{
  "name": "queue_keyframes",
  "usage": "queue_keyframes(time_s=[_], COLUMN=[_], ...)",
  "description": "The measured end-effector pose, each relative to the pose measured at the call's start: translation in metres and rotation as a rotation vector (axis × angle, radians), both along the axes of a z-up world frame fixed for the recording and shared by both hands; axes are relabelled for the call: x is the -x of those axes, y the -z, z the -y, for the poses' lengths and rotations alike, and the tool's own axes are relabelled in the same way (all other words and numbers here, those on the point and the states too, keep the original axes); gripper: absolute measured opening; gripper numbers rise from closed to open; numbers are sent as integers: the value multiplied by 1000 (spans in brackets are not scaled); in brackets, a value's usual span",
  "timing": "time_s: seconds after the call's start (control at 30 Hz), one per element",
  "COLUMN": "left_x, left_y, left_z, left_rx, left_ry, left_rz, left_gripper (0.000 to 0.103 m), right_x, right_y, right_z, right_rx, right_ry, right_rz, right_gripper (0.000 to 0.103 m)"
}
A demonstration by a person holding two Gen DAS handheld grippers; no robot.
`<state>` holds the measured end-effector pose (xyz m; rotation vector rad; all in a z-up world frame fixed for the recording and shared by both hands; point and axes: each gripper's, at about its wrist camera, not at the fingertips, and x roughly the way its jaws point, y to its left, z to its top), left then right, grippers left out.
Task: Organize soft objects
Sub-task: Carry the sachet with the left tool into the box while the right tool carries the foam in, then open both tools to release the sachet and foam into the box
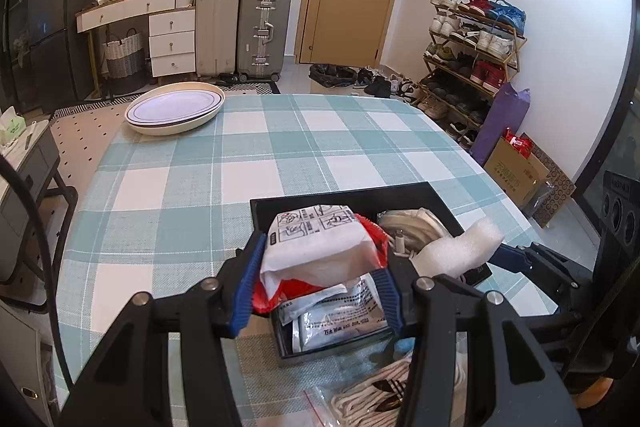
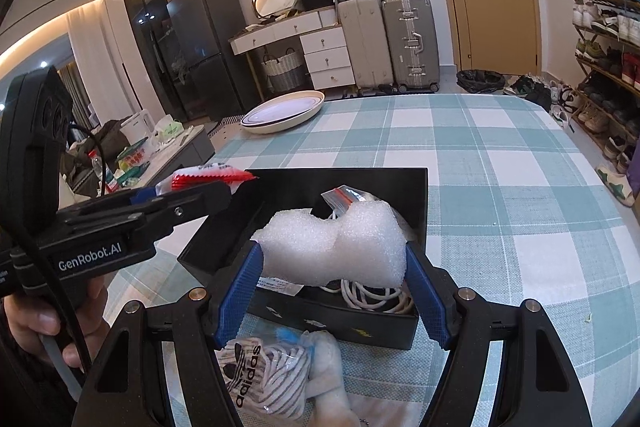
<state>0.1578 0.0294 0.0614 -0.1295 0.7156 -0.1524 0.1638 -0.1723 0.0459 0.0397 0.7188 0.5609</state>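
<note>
My left gripper point(image 1: 320, 261) is shut on a soft white and red packet point(image 1: 316, 243), held just above the left part of a black open box point(image 1: 352, 193). Silver sachets point(image 1: 340, 319) lie in the box under it. My right gripper point(image 2: 334, 255) is shut on a white foam piece point(image 2: 332, 247), squeezed between the blue pads point(image 2: 240, 291) over the right part of the box point(image 2: 340, 179). White cables point(image 2: 376, 297) and a small zip bag point(image 2: 340, 199) lie below it. The right wrist view shows the left gripper point(image 2: 216, 193) from the side with its packet point(image 2: 204, 177).
A clear bag of white laces with an Adidas label point(image 2: 260, 375) lies on the checked tablecloth point(image 1: 280, 147) in front of the box. A stack of white plates point(image 1: 174, 109) sits at the far left corner. A hand point(image 2: 40, 323) holds the left gripper's handle.
</note>
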Motion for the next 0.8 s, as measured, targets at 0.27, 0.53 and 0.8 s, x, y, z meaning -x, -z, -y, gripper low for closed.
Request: queue_keyframes(time_s=[0.27,0.53,0.8], left_x=[-11,-17,-17], left_y=[5,8,9], left_z=[8,11,13], left_rx=[-10,-10,-15], left_ry=[18,27,28], left_rz=[-15,-22,-23], left_gripper=[51,51,51], right_x=[-5,-4,4], right_y=[4,7,1], right_z=[-2,-6,2], right_rx=[21,52,52], right_ry=[-13,-41,-31], right_rz=[2,23,55], right_gripper=[72,77,87])
